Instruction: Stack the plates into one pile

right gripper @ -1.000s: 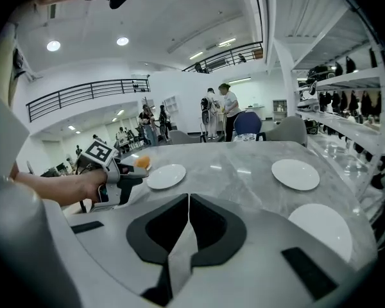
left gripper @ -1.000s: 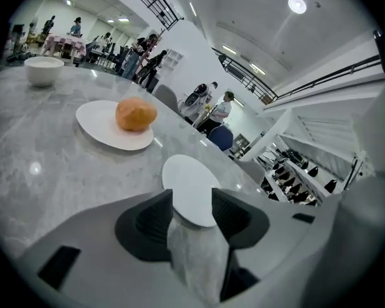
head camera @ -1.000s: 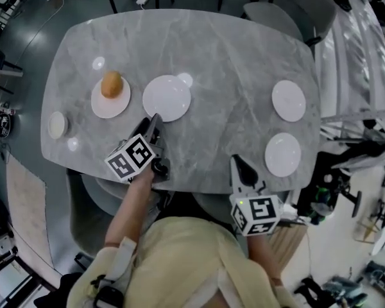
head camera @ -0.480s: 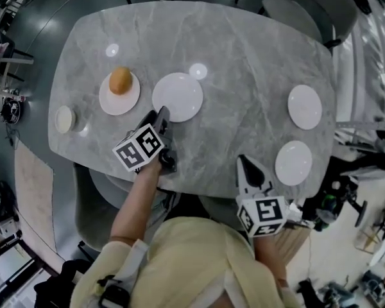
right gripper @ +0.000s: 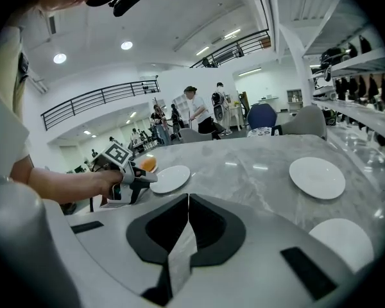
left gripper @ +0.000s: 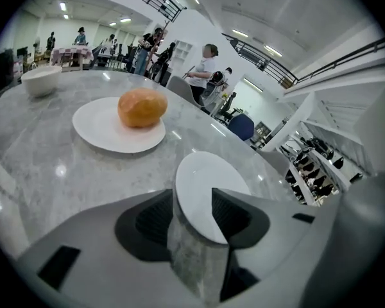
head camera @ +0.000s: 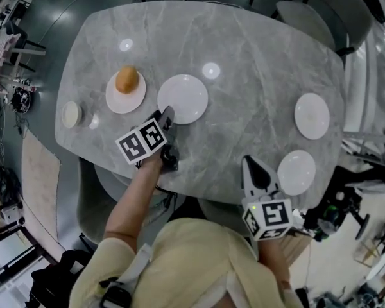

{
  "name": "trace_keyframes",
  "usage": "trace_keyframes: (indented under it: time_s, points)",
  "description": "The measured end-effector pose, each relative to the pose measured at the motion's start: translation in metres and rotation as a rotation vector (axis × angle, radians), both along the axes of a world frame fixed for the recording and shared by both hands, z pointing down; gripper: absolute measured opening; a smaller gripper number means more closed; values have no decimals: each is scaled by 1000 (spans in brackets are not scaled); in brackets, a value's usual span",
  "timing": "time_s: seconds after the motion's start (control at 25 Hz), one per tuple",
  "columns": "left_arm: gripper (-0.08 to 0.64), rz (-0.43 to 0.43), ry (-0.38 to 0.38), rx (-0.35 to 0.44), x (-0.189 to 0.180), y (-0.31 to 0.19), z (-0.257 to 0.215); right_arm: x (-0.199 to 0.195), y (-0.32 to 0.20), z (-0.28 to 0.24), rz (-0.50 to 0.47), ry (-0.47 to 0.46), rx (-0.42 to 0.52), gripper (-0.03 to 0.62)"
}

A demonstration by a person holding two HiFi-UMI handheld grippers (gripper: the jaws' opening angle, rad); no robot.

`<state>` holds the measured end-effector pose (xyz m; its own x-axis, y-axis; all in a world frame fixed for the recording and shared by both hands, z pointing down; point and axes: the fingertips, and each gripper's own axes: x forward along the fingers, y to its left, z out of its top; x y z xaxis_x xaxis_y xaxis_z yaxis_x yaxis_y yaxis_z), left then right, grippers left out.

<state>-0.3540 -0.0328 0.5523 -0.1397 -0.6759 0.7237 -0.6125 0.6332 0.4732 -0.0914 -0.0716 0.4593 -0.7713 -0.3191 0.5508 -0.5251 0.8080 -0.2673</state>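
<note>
Honestly, the main risk is the pickup on the centre plate [head camera: 186, 95]. The left gripper [head camera: 167, 114] sits at that plate's 7 o'clock with its jaws spread, and the near rim shows in the gap between them. I can't tell if a pad touches the rim yet. The plate lies flat on the smooth stone table [head camera: 244, 56]. If one jaw doesn't get under the lip, closing will probably shove the plate toward 1 o'clock or skid off the glaze.

Second risk: a one-sided rim pinch means the plate hangs as a lever, so a shallow bite could let it droop or drop mid-carry.

Third: the bun plate [head camera: 136, 100] is close by at the centre plate's 9 o'clock, with the bun [head camera: 126, 79] still on it. It's a bad base for a pile, since anything stacked there sits on the bun and rocks. A sideways swing could also clip it or the small bowl [head camera: 71, 114] further out at 9.

The right gripper [head camera: 246, 161] has its jaws pressed together on nothing, over the table's near edge at 9 o'clock of the near-right plate [head camera: 296, 172]. It has to open before it's any use there. The far-right plate [head camera: 311, 115] sits at 12 to 1 o'clock of that one, both bare and well apart from the centre plate, so it's a long carry either way, and a hard set-down risks a chip
</note>
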Motion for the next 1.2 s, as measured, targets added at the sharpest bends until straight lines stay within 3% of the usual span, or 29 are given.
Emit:
trace_keyframes:
  time_s: [0.36, 0.84, 1.2]
  points:
    - [172, -70, -121, -84, -1, -1, 3, 8, -9, 9, -1, -16, -32, 5]
    - [170, -67, -165, -123, 2, -3, 4, 16, -18, 14, 6, -39, -54, 5]
    - [140, -89, -259, -192, -1, 5, 13, 18, -21, 16, 23, -46, -55, 5]
